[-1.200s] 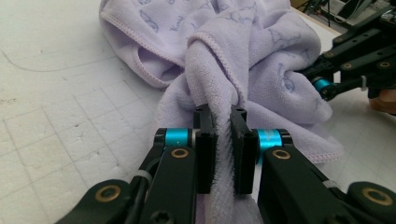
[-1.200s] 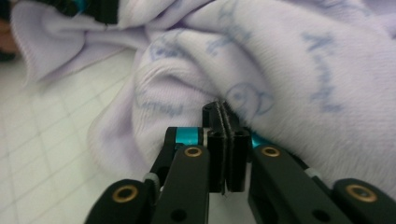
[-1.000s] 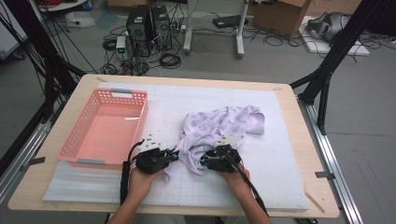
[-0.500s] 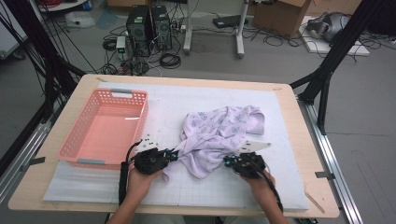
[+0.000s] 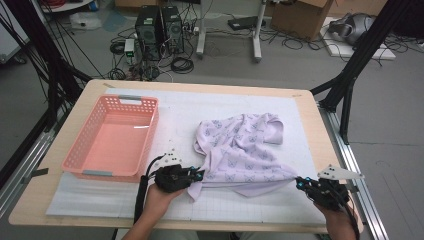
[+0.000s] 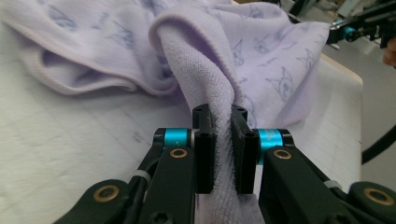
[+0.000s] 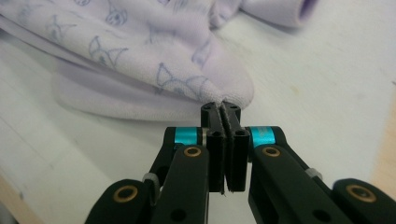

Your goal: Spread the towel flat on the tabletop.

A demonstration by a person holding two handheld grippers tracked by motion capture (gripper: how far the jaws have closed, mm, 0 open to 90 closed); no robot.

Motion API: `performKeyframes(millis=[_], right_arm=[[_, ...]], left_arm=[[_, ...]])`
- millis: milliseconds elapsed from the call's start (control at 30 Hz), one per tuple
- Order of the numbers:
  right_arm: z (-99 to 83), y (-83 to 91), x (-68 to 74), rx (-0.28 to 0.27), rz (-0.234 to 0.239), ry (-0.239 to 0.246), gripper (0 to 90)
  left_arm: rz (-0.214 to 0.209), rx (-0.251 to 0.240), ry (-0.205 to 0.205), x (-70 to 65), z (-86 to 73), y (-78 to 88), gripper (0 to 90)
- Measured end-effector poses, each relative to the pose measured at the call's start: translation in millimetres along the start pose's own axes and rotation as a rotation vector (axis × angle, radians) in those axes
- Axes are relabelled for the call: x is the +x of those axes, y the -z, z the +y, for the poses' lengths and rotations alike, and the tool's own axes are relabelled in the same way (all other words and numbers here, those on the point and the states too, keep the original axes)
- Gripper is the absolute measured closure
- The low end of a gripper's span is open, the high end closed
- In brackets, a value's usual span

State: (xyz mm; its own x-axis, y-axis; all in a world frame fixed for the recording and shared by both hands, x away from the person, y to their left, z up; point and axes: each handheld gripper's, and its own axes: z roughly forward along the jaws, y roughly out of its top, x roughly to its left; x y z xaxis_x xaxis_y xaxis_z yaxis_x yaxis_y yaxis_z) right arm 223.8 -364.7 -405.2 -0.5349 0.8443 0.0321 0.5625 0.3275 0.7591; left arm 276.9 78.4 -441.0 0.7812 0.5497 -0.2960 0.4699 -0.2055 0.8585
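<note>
1. Lilac towel (image 5: 240, 152), printed with small figures, lies crumpled on the white gridded mat (image 5: 200, 107) at the centre-right of the table (image 5: 310, 112); its near edge is drawn out taut between the two grippers.
2. Left gripper (image 5: 199, 175): jaws nearly closed, clamped on a thick fold of the towel at its near left corner; in the left gripper view the cloth (image 6: 205, 70) rises in a ridge from between the pads (image 6: 204, 154).
3. Right gripper (image 5: 299, 184): jaws pressed all but together, pinching a thin corner of the towel (image 7: 224, 95) at the near right of the mat; cloth fans away from the tips.
4. Pink plastic basket (image 5: 90, 159) stands on the left part of the mat, apart from the towel; nothing lies in it.
5. Each gripper is carried in a hand entering from the near edge; left hand (image 5: 160, 197), right hand (image 5: 337, 220).
</note>
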Motion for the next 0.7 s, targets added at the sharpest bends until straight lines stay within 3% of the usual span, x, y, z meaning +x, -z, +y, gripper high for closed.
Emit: performKeyframes(millis=[67, 133, 200, 267, 367, 433, 500, 600, 667, 700], right_arm=[[-3.9, 2.8, 1.9, 0.023, -0.019, -0.006, 89.1], [-3.8, 0.7, 4.3, 0.042, 0.002, -0.018, 83.7], [0.5, 3.2, 6.1, -0.018, 0.022, -0.025, 74.4], [7.7, 5.5, 3.2, -0.073, 0.009, -0.04, 66.9], [19.3, -3.5, -4.8, -0.078, -0.007, -0.055, 63.8], [25.3, -15.1, -8.0, -0.072, -0.002, -0.061, 62.6], [28.7, -25.4, -9.3, -0.075, 0.001, -0.068, 61.4], [29.3, -39.5, -9.3, -0.079, 0.018, -0.082, 59.8], [28.7, -46.2, -7.9, -0.074, 0.031, -0.079, 59.0], [28.4, -49.7, -7.2, -0.068, 0.037, -0.073, 58.8]], left_arm=[[0.059, 0.013, 0.005, -1.8, -0.1, -1.8, 71.8], [0.097, -0.002, 0.025, 1.8, 1.6, 1.8, 56.9], [0.108, -0.032, 0.037, 4.0, 5.2, 7.4, 49.5], [0.098, -0.045, 0.022, 3.7, 9.7, 9.1, 45.4], [0.048, -0.05, 0.0, -0.8, 18.8, 2.3, 43.9], [0.017, -0.025, -0.041, -6.9, 26.1, -7.6, 43.9], [0.009, 0.012, -0.104, -13.4, 33.8, -19.1, 44.1], [0.011, 0.053, -0.152, -20.3, 43.5, -37.2, 45.0], [0.022, 0.091, -0.192, -23.4, 46.8, -49.4, 51.7], [0.048, 0.123, -0.212, -24.0, 47.3, -54.7, 64.8]])
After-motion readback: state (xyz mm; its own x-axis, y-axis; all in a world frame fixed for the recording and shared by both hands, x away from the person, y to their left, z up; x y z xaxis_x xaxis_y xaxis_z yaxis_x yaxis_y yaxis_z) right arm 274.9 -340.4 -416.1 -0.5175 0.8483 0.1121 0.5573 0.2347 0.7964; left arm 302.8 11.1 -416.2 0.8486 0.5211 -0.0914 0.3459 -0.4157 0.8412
